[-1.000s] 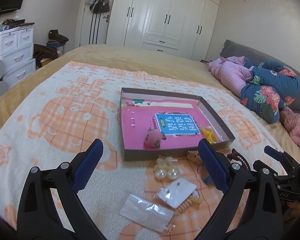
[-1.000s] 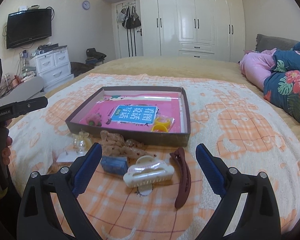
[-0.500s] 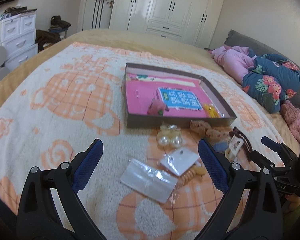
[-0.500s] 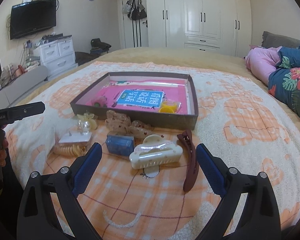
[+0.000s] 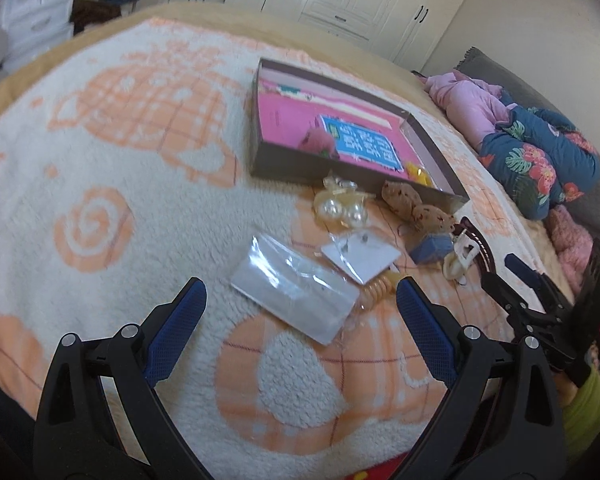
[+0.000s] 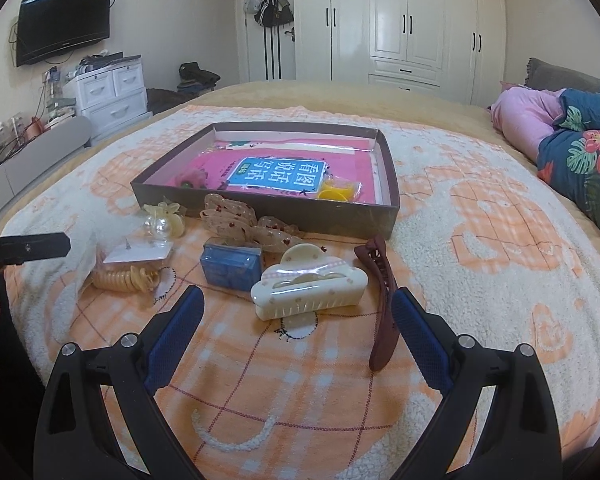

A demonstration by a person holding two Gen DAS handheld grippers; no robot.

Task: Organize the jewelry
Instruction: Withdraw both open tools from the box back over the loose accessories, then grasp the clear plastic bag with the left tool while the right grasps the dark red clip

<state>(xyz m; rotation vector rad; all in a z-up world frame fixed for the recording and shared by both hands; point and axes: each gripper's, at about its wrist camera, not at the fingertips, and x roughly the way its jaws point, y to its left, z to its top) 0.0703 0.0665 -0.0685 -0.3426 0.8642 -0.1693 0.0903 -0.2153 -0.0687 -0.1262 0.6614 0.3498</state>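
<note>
Both claws stand released and carry nothing. The left gripper point(image 5: 298, 304) hangs low centre in its view, just short of a clear plastic packet point(image 5: 296, 290). The right gripper point(image 6: 296, 312) sits low centre in its view, its jaws to either side of a cream claw clip point(image 6: 310, 286).

The shallow box point(image 6: 260, 216) lies centre frame and already contains a pink ornament point(image 6: 190, 179) and a yellow piece point(image 6: 334, 192). The remaining jewelry lies on the blanket point(image 6: 500, 240) just in front of the box.

Risks, as judged:
- The maroon barrette point(image 6: 380, 300) lies right against the right-hand finger point(image 6: 418, 340); closing may snag or drag it.
- The packet is flat and glossy; fingers may slip or pinch the fleece.
- The blue box point(image 6: 230, 268) touches the claw clip and may get dragged along.
</note>
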